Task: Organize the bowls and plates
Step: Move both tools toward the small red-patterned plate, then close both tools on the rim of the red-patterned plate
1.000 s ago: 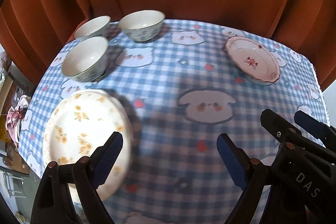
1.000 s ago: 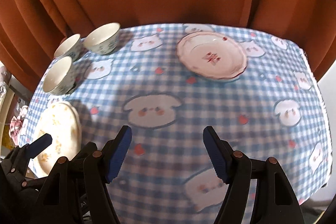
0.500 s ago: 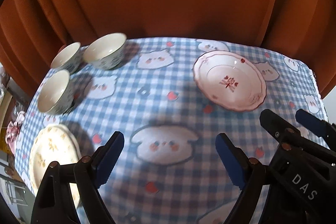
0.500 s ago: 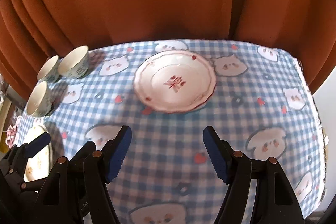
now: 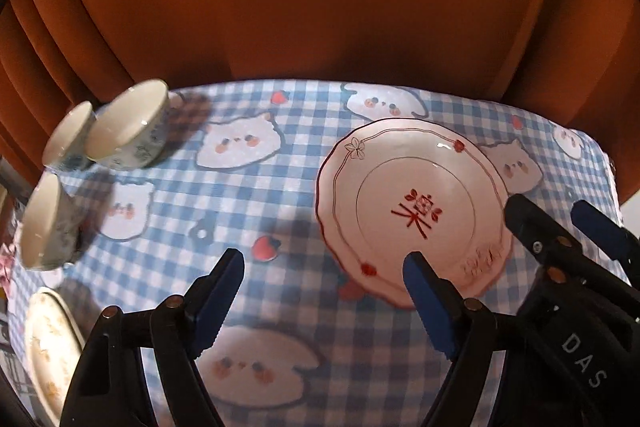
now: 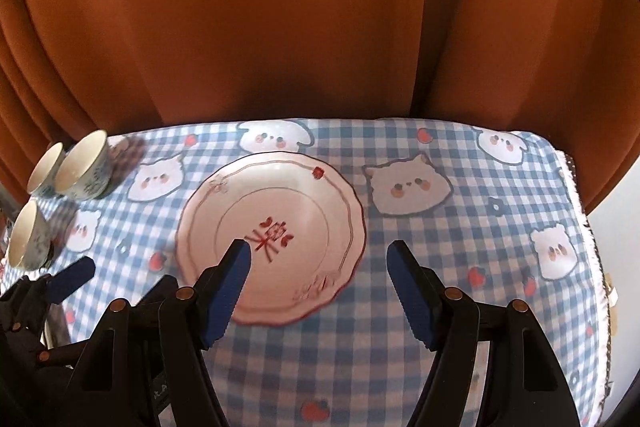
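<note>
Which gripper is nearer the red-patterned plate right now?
Right. The right gripper stands over the plate, one finger over its centre. The left gripper sits beside it, one finger overlapping its near rim.

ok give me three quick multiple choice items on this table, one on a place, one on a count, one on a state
1. Where do the white bowls stand?
A. far left of the table
B. on the pink plate
C. at the right edge

2. How many white bowls show?
A. one
B. three
C. five

3. What lies on the pink scalloped plate with red flower print?
A. a bowl
B. a spoon
C. nothing

Answers:
1 A: the white bowls cluster at the left of the blue checked tablecloth.
2 B: three rims show in both views.
3 C: the pink scalloped plate sits bare.
</note>
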`<move>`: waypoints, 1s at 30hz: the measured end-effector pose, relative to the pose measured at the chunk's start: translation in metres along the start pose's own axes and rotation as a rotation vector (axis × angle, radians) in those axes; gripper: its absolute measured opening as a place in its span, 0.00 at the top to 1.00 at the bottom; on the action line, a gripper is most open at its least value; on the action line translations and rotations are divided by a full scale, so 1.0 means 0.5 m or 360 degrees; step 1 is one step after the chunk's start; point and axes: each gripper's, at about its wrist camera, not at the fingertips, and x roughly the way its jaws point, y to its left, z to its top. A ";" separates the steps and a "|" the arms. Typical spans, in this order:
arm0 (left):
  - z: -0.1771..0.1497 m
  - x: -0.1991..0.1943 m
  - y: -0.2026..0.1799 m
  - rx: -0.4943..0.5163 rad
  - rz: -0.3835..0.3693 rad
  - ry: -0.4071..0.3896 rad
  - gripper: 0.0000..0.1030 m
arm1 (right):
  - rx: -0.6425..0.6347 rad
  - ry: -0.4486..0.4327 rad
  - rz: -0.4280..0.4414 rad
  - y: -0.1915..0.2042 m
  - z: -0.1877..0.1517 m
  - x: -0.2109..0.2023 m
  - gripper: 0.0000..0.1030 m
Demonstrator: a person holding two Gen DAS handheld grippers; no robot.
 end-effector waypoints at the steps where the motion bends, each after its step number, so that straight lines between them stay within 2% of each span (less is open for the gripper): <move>1: 0.003 0.007 -0.002 -0.0004 0.0002 0.0003 0.20 | 0.0005 -0.0003 -0.0005 -0.002 0.002 0.006 0.29; 8: 0.032 0.082 -0.020 0.0004 0.0080 0.0016 0.23 | 0.0078 0.0059 0.0014 -0.021 0.014 0.091 0.32; 16: 0.042 0.150 -0.027 -0.0039 0.0051 0.0120 0.39 | 0.0096 0.0158 -0.0007 -0.032 0.010 0.166 0.45; 18: 0.047 0.152 -0.032 -0.0028 0.0051 0.0110 0.41 | 0.0101 0.0180 0.0001 -0.036 0.011 0.177 0.48; 20: 0.052 0.154 -0.040 -0.0010 0.0018 0.0110 0.48 | 0.0102 0.0196 0.0000 -0.041 0.011 0.184 0.51; 22: 0.054 0.155 -0.046 0.0009 0.0026 0.0110 0.49 | 0.0088 0.0194 -0.0019 -0.041 0.009 0.185 0.55; 30: 0.031 0.136 -0.042 0.0107 0.0032 0.0134 0.49 | 0.0081 0.0235 -0.0037 -0.031 -0.018 0.167 0.55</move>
